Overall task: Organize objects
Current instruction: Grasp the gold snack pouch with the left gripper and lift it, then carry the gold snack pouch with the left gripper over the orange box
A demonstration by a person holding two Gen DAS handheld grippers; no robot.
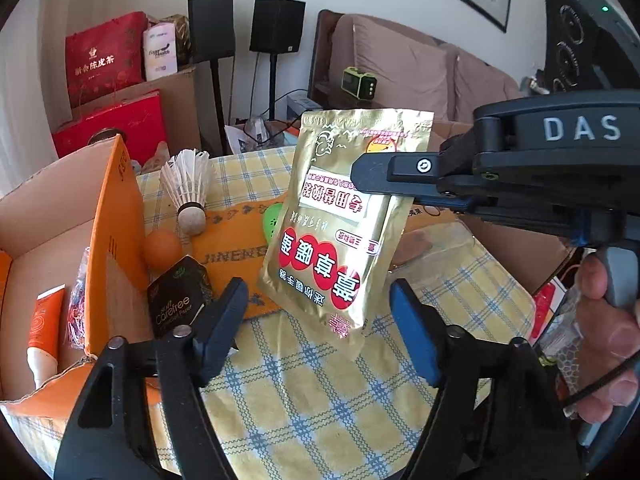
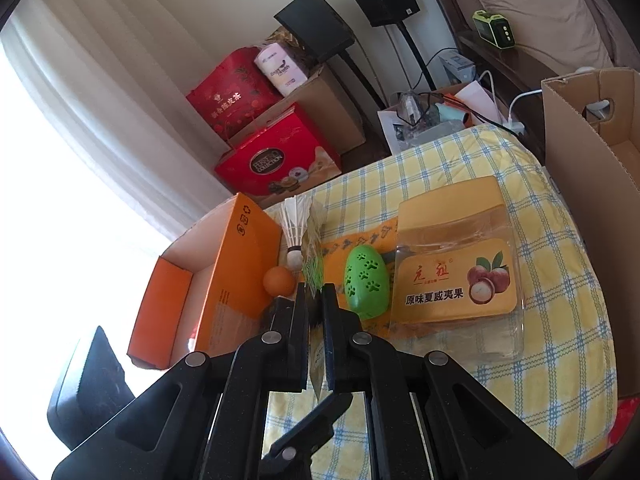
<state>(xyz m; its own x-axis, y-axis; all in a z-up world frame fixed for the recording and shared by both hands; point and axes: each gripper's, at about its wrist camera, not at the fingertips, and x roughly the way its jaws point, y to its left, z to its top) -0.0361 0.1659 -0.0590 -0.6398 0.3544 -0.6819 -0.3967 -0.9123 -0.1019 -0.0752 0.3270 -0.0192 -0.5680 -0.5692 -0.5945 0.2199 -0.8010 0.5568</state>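
Your right tongs [image 2: 314,292] are clenched on the gold pouch [image 1: 340,232], holding it in the air to the right of the orange box [image 1: 108,248]. Your left tongs [image 1: 320,320] stand released just below the pouch.

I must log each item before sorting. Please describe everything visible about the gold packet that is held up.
The gold packet is a flat, shiny foil pouch with sealed edges, red circles with white characters and a white label. It hangs upside down above the checked tablecloth, slightly tilted, touching nothing below. The right tool is shut on its side edge. The left tool is open just below it, not touching.
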